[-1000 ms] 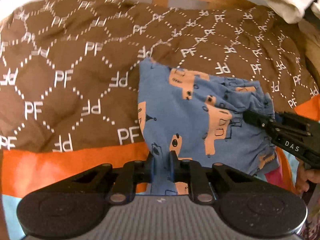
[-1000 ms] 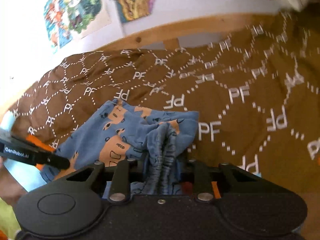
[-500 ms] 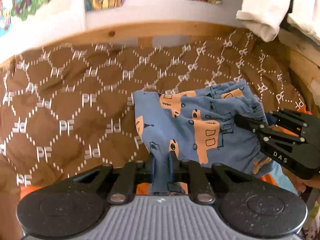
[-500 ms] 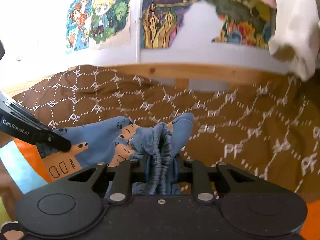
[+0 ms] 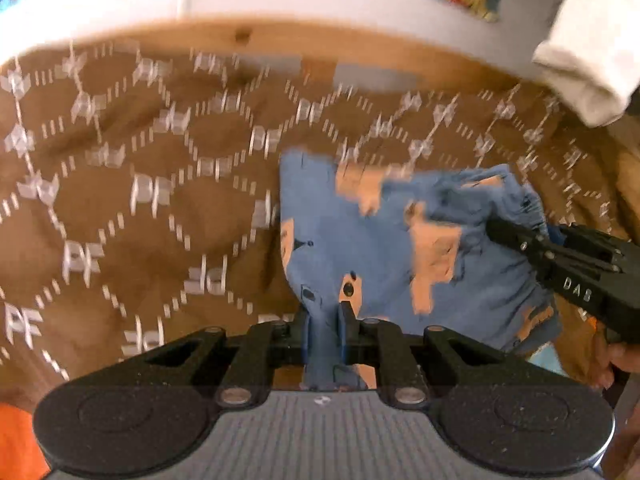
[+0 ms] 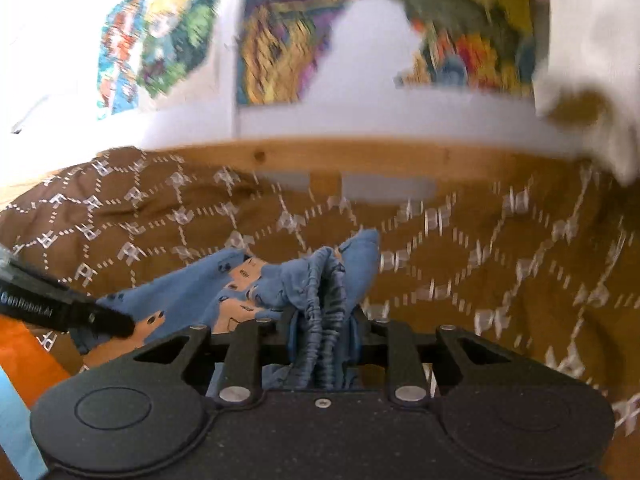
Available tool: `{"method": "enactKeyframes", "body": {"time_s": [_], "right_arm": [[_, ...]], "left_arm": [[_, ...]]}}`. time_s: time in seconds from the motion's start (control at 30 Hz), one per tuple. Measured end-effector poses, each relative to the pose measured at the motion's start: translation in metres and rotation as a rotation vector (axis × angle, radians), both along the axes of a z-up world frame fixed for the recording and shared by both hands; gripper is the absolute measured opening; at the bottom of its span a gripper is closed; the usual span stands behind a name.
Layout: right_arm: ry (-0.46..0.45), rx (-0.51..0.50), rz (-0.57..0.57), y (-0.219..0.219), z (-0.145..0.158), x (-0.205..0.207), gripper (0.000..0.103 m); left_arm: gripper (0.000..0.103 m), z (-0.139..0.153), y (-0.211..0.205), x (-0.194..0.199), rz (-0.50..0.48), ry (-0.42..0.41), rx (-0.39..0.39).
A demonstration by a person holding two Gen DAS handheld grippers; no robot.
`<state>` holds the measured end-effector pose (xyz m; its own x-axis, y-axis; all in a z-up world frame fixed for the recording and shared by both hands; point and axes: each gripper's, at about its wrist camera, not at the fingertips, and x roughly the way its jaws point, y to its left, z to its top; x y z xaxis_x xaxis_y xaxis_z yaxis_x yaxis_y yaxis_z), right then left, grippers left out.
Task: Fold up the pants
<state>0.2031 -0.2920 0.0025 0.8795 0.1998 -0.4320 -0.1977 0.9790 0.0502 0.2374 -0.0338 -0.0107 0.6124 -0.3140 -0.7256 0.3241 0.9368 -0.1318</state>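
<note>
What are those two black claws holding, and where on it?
Both hold the blue cotton pants with orange vehicle prints. The left gripper pinches a plain edge; the right gripper clamps the gathered elastic waistband.

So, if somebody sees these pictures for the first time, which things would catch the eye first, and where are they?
Probably the blue pants with orange prints, held up in the middle over the brown bedspread with white "PF" letters. The left hand-held gripper pinches one edge, and the right hand-held gripper clamps the gathered waistband. Behind the wooden bed rail, colourful blurred pictures hang on the white wall.
</note>
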Motion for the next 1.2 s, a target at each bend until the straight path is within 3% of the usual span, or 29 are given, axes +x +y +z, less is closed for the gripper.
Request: {"method": "enactKeyframes", "body": {"time_s": [0.1,0.27,0.33,0.37,0.4,0.47,0.6,0.67,0.9,1.2], "right_arm": [[0.050,0.043,-0.029,-0.010,-0.013,0.004,0.041],[0.034,0.057,-0.066,-0.017,-0.013,-0.004,0.058],[0.025,0.061,-0.076,-0.019,-0.008,-0.008,0.067],[0.019,0.064,-0.085,-0.019,-0.006,-0.010,0.074],[0.013,0.067,-0.094,-0.020,-0.003,-0.013,0.079],[0.000,0.069,-0.106,-0.021,0.004,-0.021,0.085],[-0.040,0.051,-0.129,-0.018,0.021,-0.050,0.101],[-0.061,0.054,-0.141,-0.017,0.029,-0.069,0.102],[-0.087,0.056,-0.194,-0.012,0.049,-0.120,0.102],[-0.072,0.008,-0.238,0.002,0.048,-0.180,0.102]], "left_arm": [[0.016,-0.007,0.008,0.000,0.010,0.027,-0.007],[0.018,-0.001,0.012,-0.009,0.011,-0.017,0.044],[0.024,0.002,0.014,-0.013,0.015,-0.026,0.049],[0.034,0.004,0.015,-0.015,0.017,-0.026,0.042],[0.052,0.006,0.015,-0.015,0.021,-0.028,0.038],[0.072,0.011,0.017,-0.023,0.044,-0.054,0.029],[0.097,0.024,0.015,-0.041,0.063,-0.122,0.022],[0.102,0.030,0.013,-0.053,0.067,-0.164,0.027],[0.103,0.037,-0.005,-0.091,0.005,-0.262,0.101],[0.103,0.026,-0.003,-0.135,0.007,-0.273,0.084]]}}
